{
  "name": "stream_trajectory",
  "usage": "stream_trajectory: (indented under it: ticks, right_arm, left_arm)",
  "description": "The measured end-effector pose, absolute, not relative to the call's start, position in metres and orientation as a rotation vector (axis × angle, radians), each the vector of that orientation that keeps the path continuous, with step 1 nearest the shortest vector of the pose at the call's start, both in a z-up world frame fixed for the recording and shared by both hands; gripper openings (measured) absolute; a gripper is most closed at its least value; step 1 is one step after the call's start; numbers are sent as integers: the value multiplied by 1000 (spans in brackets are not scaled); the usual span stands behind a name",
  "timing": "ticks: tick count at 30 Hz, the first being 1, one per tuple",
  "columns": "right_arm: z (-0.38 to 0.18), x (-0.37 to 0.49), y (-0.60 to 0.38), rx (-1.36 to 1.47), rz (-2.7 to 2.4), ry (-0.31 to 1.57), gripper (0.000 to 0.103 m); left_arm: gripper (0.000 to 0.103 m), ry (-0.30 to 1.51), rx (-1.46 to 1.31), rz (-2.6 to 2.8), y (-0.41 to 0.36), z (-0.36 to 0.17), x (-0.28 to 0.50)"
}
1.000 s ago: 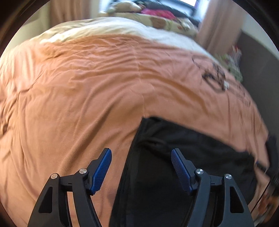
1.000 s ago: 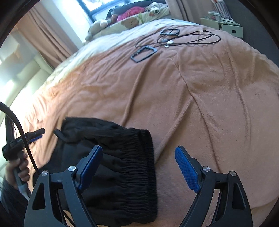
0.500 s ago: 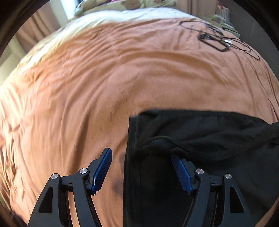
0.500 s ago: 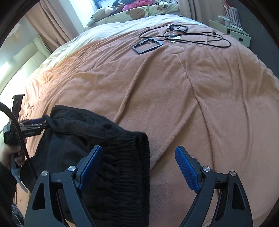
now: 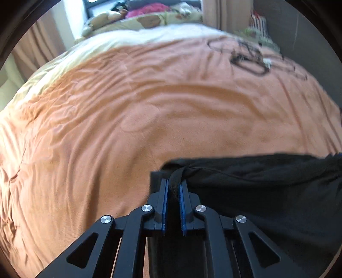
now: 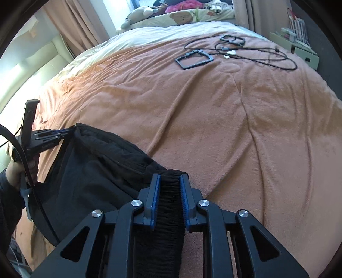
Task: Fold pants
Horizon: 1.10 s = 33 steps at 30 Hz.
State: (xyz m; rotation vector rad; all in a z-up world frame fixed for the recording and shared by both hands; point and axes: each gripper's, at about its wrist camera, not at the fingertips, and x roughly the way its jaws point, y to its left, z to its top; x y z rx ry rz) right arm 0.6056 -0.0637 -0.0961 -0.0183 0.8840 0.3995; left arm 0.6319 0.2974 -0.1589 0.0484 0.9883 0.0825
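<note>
We note the black pants (image 6: 89, 171) lying on the orange blanket (image 6: 213, 128) at the near edge of the bed, toward its near left corner as the right wrist view shows it. The cloth is bunched, stretched between the two claws.

The right claw (image 6: 170, 184) is clamped on the gathered elastic waistband (image 6: 168, 211); the ribbed band fills the gap between the blue pads (image 6: 155, 192). The left claw (image 5: 173, 188) is clamped on a fold of the pants at their left corner, a narrow strip of black cloth pinched between its pads (image 5: 164, 198). In the right wrist view we see the left claw from the side at the far left end of the pants, with a hand (image 6: 15, 173) gripping its handle and a dark cable (image 6: 25, 162) running across it.

Further out, toward the far right corner of the bed, lie a grey rectangular frame (image 6: 193, 58), a smaller dark frame (image 6: 233, 40) and a looped black cord (image 6: 267, 57), well apart from the pants. Beyond the blanket's far edge there are patterned pillows (image 6: 192, 15) and beige curtains (image 6: 85, 25).
</note>
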Motion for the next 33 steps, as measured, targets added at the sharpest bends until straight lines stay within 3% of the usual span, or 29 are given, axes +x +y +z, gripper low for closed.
stream_trajectory:
  ticks: [5, 9, 10, 12, 14, 15, 16, 17, 18, 19, 33]
  right_arm:
    - [-89, 603, -67, 26, 382, 840, 3]
    - [-98, 611, -63, 32, 335, 853, 3]
    - [-102, 616, -63, 38, 321, 875, 3]
    - [-111, 624, -64, 61, 312, 929, 4]
    - [-108, 620, -68, 94, 322, 923, 6]
    - [-105, 616, -70, 92, 319, 915, 13]
    - [-102, 613, -72, 89, 313, 909, 31]
    - [-99, 608, -75, 96, 310, 897, 42]
    - [-96, 602, -80, 111, 311, 877, 59]
    - [-91, 598, -84, 124, 313, 862, 63]
    - [-92, 540, -121, 255, 364, 894, 63]
  left_arm:
    - [6, 947, -18, 113, 310, -146, 635]
    - [11, 1036, 20, 135, 307, -160, 655]
    - [15, 1065, 29, 144, 306, -166, 660]
    - [39, 1119, 47, 189, 306, -175, 667]
    - [54, 1099, 39, 215, 308, -171, 664]
    - [64, 1084, 21, 203, 310, -166, 660]
    - [68, 1076, 11, 198, 312, -164, 656]
    - [73, 1069, 5, 201, 314, -160, 653]
    - [73, 1061, 5, 210, 317, -155, 648]
    - [73, 1057, 3, 216, 318, -152, 646]
    - [74, 1022, -80, 201, 322, -105, 559]
